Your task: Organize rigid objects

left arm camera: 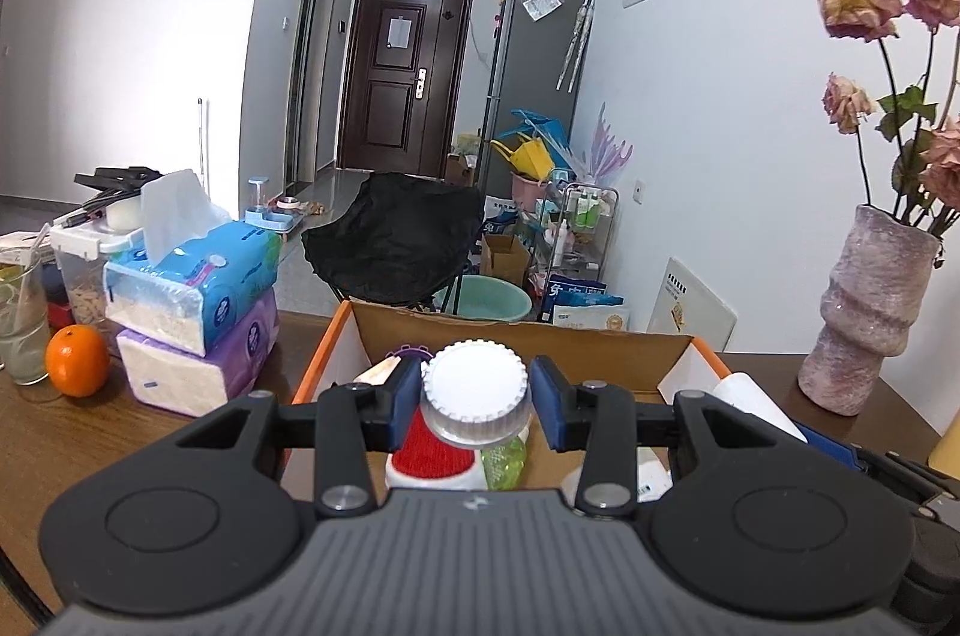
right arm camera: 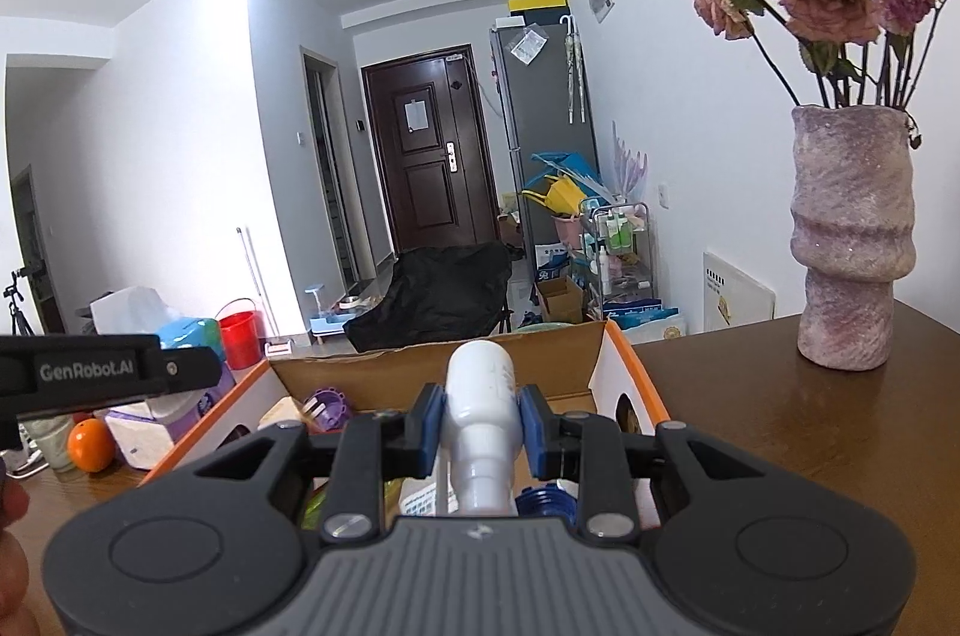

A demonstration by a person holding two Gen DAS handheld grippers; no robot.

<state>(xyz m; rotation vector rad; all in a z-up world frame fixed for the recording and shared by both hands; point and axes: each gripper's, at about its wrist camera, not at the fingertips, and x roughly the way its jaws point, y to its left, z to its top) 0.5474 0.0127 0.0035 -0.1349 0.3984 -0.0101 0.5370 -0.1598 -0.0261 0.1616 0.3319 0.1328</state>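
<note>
An open cardboard box [left arm camera: 516,336] with orange edges sits on the brown table; it also shows in the right wrist view [right arm camera: 540,354]. My left gripper [left arm camera: 477,396] is shut on a white ribbed-cap bottle [left arm camera: 477,387] and holds it over the box. Under it lie a red-and-white object [left arm camera: 429,447] and a green one [left arm camera: 504,462]. My right gripper [right arm camera: 480,423] is shut on a white plastic bottle [right arm camera: 483,396] above the box. A blue ribbed cap [right arm camera: 543,501] and a purple item [right arm camera: 327,405] lie inside. The right gripper with its bottle shows at the right edge of the left wrist view [left arm camera: 759,402].
Stacked tissue packs [left arm camera: 198,300], an orange [left arm camera: 78,360] and a glass [left arm camera: 21,330] stand left of the box. A pink vase with dried roses [right arm camera: 849,240] stands on the table at the right. A black chair [left arm camera: 396,240] is beyond the table.
</note>
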